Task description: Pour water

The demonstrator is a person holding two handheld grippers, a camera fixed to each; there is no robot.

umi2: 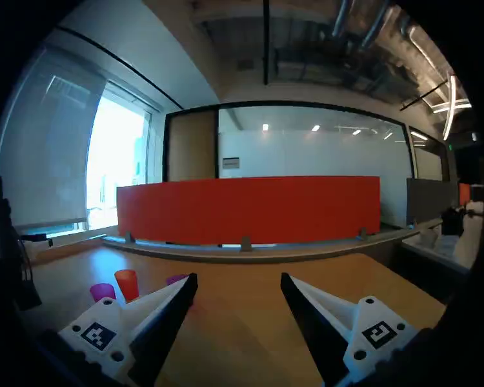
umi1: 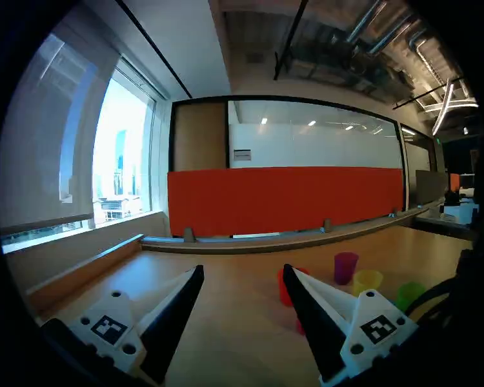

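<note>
In the left gripper view, my left gripper [umi1: 242, 271] is open above the wooden table [umi1: 242, 335] with nothing between its fingers. Just past its right finger stands a red cup [umi1: 283, 288], partly hidden. Further right are a magenta cup [umi1: 345, 266], a yellow cup [umi1: 367, 281] and a green cup [umi1: 410, 295]. In the right gripper view, my right gripper [umi2: 239, 278] is also open and holds nothing. To its left stand a purple cup [umi2: 102, 291] and an orange-red cup [umi2: 127, 284]. Another purple cup [umi2: 175, 279] peeks out behind the left finger. I cannot tell whether any cup holds water.
An orange divider panel [umi1: 284, 200] runs along the table's far edge, and bright windows [umi1: 119, 168] are to the left. Dark gear with a cable [umi1: 452, 290] sits at the right edge of the left gripper view. A dark shape [umi2: 10, 258] stands at the left edge of the right gripper view.
</note>
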